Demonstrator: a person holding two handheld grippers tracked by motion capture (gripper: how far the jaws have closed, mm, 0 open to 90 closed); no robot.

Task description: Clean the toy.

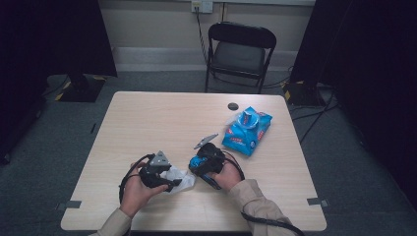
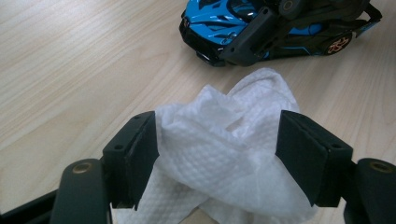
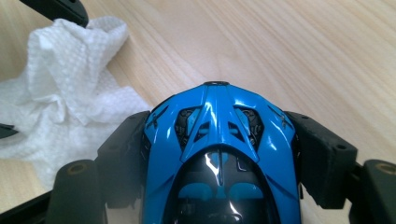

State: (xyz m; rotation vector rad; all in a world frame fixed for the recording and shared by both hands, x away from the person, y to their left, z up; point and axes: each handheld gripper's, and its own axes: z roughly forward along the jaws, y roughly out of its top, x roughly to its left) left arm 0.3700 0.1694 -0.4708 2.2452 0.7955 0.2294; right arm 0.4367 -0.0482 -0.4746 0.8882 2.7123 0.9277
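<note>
My left gripper (image 2: 217, 154) pinches the wipe (image 2: 224, 158), right gripper (image 3: 219, 154) clamps the toy car (image 3: 219, 154); high view adds a wipes pack (image 1: 247, 131) upper right.

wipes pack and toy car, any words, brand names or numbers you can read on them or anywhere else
None can be read.
Blue wipes pack: red and white print, too small and blurred to read.
Blue toy car: no lettering shows on its body.
White wipe: embossed pattern, no text.
Wall socket: no readable marking.
</note>
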